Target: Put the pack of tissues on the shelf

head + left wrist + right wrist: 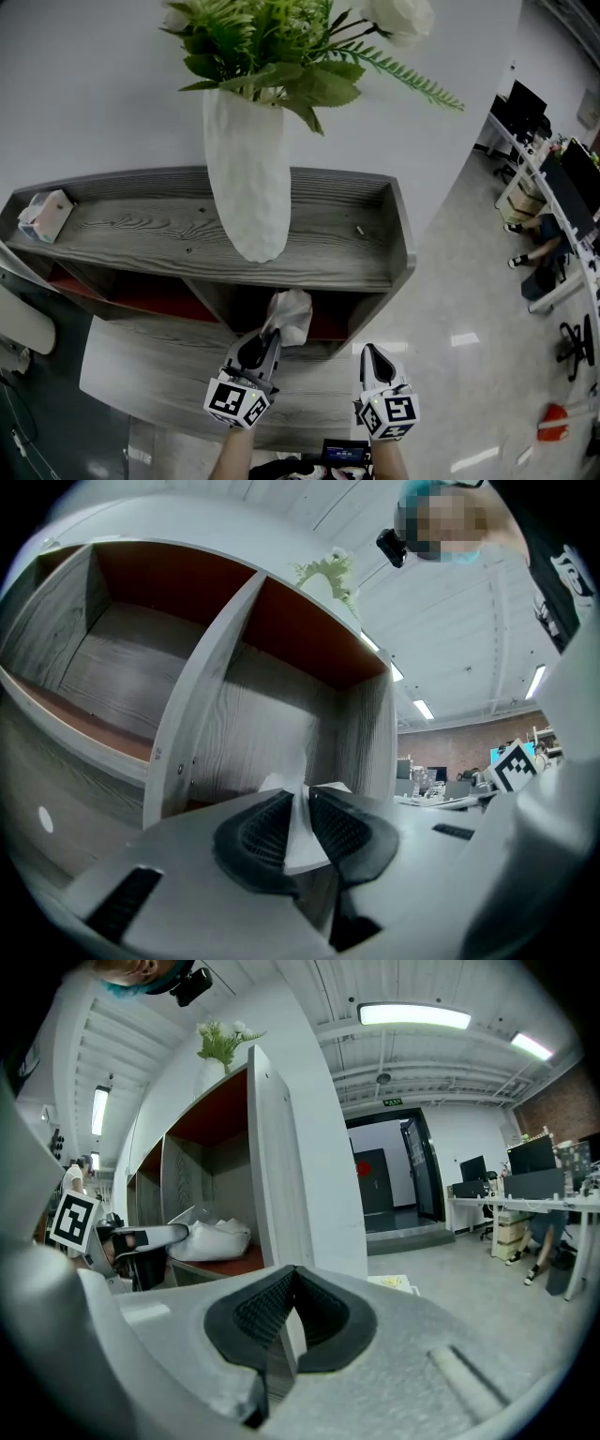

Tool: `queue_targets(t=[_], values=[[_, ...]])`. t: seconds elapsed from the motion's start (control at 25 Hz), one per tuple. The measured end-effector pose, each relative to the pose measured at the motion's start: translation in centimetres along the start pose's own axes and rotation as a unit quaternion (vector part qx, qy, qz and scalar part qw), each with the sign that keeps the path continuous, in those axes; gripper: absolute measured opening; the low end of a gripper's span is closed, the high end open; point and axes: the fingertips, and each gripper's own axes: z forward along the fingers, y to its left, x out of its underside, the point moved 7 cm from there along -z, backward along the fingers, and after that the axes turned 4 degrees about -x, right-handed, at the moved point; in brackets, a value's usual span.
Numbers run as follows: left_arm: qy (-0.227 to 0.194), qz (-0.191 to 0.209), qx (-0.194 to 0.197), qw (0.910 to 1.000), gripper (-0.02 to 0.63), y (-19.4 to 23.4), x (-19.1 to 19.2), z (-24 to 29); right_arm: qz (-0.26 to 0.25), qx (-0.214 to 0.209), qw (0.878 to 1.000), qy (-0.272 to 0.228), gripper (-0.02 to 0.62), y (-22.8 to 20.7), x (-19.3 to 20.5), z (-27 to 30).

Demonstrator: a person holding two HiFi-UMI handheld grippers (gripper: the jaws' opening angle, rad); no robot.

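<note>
Jaws of the left gripper (298,822) pinch a thin edge of the pack of tissues (291,317), which lies in the mouth of the lower right compartment of the shelf (375,272), so the move is probably to ease it deeper and settle it flat before letting go, with the closed, empty jaws of the right gripper (291,1312) kept aside.

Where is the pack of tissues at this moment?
In the head view the pack of tissues is low and centre, pinched in the left gripper at the mouth of the lower right shelf compartment, below the white vase.
</note>
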Motion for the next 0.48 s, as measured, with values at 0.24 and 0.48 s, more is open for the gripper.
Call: queue_targets(t=[0.24,0.48], values=[[-0.002,0.008,-0.017,0.9998,0.049,0.3,0.2,1.1,0.000,-0.001,1.000,0.004,0.005,-0.7,-0.1,0.8],[0.003,0.009,-0.027,0.9996,0.052,0.4,0.7,1.9,-0.001,-0.004,1.000,0.006,0.005,-1.2,-0.4,1.3]])
